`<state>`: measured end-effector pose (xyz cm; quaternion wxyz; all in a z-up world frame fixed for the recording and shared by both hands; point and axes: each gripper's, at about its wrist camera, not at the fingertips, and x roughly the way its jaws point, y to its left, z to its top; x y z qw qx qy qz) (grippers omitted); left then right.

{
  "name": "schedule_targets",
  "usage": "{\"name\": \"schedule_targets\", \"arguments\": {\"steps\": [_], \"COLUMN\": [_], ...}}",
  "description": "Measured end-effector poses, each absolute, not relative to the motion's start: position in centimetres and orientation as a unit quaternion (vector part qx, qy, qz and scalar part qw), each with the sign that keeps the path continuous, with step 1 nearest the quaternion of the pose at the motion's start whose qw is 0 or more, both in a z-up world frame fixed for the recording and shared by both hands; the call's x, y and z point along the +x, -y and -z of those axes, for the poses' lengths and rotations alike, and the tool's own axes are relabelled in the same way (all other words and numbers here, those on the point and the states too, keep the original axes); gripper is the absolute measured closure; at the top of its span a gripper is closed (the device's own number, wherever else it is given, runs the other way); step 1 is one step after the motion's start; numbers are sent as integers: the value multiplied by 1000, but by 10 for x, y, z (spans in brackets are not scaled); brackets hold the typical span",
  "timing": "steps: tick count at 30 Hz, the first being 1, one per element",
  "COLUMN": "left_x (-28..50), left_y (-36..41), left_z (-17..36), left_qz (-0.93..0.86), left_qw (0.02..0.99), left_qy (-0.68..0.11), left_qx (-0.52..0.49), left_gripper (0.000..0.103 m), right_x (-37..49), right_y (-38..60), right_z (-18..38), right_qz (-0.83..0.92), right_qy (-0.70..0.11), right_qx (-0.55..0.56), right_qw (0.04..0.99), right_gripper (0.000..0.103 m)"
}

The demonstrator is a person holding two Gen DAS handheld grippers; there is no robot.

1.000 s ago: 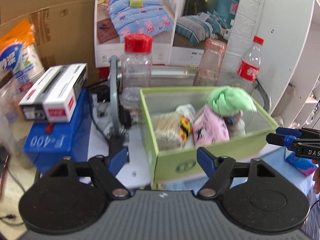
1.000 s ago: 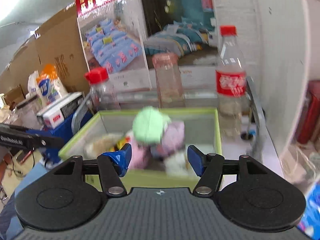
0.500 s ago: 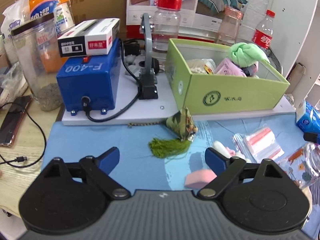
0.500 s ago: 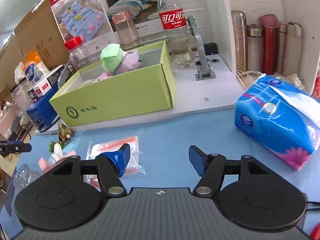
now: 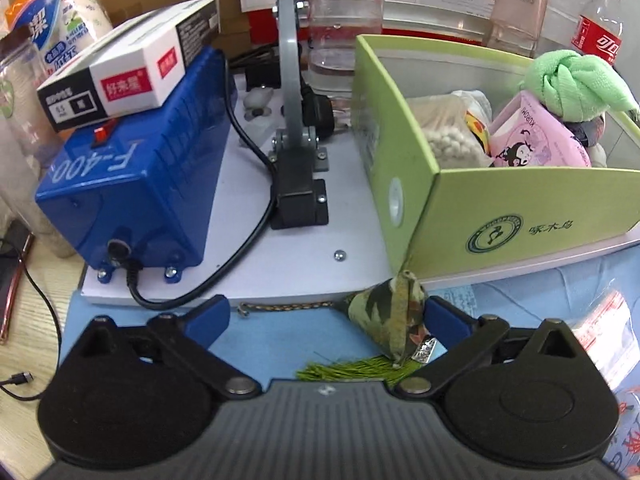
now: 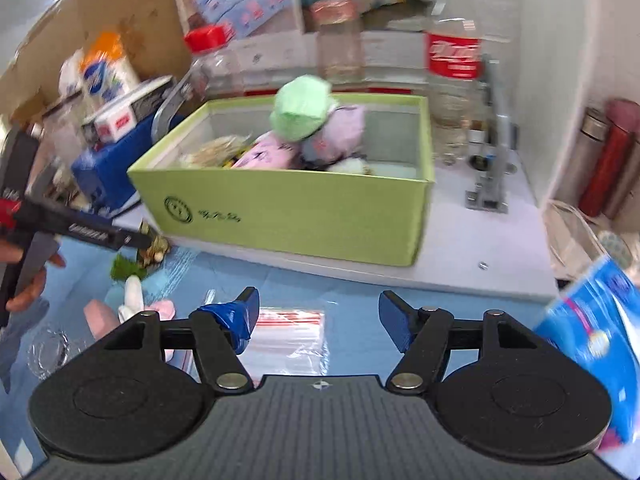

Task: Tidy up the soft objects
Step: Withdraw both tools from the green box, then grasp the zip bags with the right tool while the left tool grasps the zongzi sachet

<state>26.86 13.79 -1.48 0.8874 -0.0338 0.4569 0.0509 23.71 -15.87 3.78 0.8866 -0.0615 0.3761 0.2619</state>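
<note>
Cluttered desk, blue mat (image 5: 280,332) laid over it, white board (image 5: 248,248) behind carrying the gear. My left gripper (image 5: 326,318) is low over the mat, jaws spread wide, and the camouflage pouch (image 5: 390,320) sits between them, well over toward the right-hand finger (image 5: 444,318) — whether it touches I can't tell. The pouch is a little pyramid of green-and-brown fabric, apex up, one corner aimed at the green box (image 5: 520,216) behind it. Its braided cord (image 5: 284,307) runs out leftward along the board's edge; its green tassel (image 5: 348,370) fans toward me, so the whole thing's long axis lies roughly left to right. A silvery bead (image 5: 425,350) sits where the tassel joins.

My right gripper (image 6: 316,318) hovers open too, nothing between the pads, above a red-striped zip bag (image 6: 292,336). Inside the box: a knotted green towel (image 5: 572,82), a pink tissue pack (image 5: 536,140). Left of it, the blue F-400 unit (image 5: 132,184) with a white carton (image 5: 132,68) on top.
</note>
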Motion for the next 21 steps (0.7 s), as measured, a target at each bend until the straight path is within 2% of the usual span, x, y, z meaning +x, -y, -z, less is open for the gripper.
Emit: {"name": "schedule_targets", "arguments": {"steps": [10,15,18,21], "left_x": [239,238,236,234], "left_y": [-161,-163,-165,-167], "left_z": [10,9,8,7], "left_qz": [-59,-58,-59,-61], "left_qw": [890,889,889,890], "left_qy": [-449,-450,-450,-448], "left_qx": [-57,-64,-61,-63], "left_gripper": [1,0,0,1], "right_x": [276,278,277,283], "right_y": [61,26,11,20], "right_z": [-10,-6,7,6], "right_qz": [-377,-401,-379,-357], "right_qy": [-486,-495,-496,-497], "right_qx": [-218,-252,-312,-311], "right_qw": [758,728,716,727], "right_gripper": [50,50,48,48]}}
